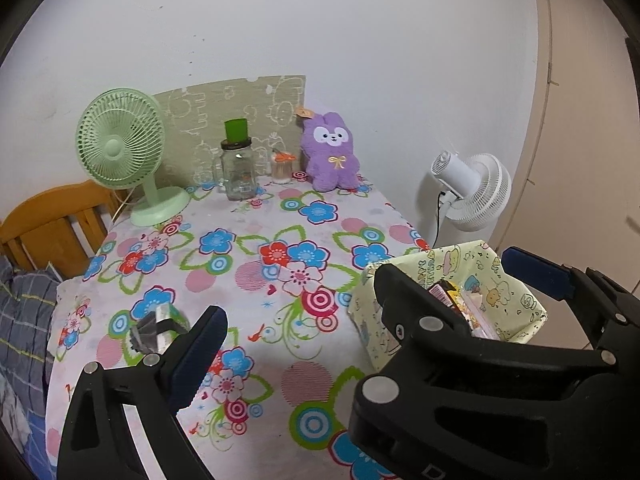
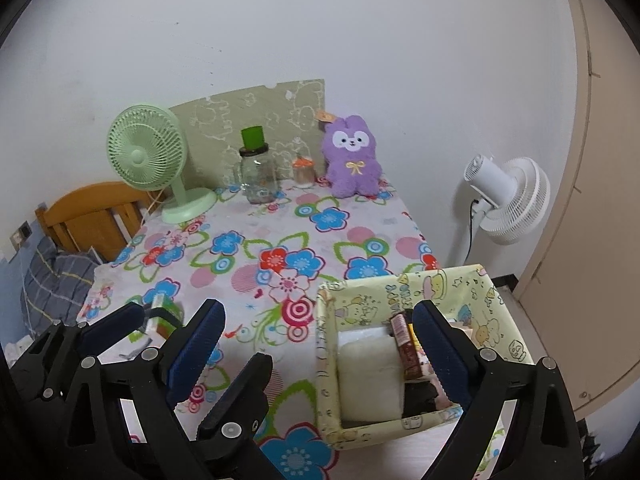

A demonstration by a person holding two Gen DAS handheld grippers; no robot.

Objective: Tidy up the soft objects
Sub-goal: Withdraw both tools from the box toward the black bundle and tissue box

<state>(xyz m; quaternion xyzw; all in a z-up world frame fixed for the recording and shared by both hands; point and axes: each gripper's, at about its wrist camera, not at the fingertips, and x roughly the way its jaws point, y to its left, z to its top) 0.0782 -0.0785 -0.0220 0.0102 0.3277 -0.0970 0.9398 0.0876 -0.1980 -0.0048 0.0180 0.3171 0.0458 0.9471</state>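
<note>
Two sets of tongs, both spread wide and holding nothing. The left tongs (image 1: pixel 362 284) and right tongs (image 2: pixel 318 306) overlap: the right set's left finger sits between the left set's fingers.

Target, I'd say, is the purple plush bunny (image 1: pixel 330 156). It sits upright at the far end of the worktop (image 1: pixel 256 320), well ahead of both tongs and slightly right of the left set's centreline, with its back near the wall.

The fabric box (image 2: pixel 360 300) is directly under the right tongs, with its left wall between the fingertips. It's already part-filled: a white pack (image 2: pixel 370 372) and some small packets. Probably the drop-off.

A small packet (image 1: pixel 156 328) lies just beside the left tongs' left finger. Can't tell what it is.

Handling guess for the bunny:
- Light, squashy, not fragile. The pile gives good grip, so slip is unlikely.
- It will compress a lot, so close fully across the torso, around the bow.
- Avoid the ears and the hang tag. They're floppy, so it would dangle and swing.

Watch the small jar (image 1: pixel 281 168) just left of the bunny and the glass jar (image 1: pixel 237 172) further left. Both could tip, so approach from the bunny's right side or from above.
</note>
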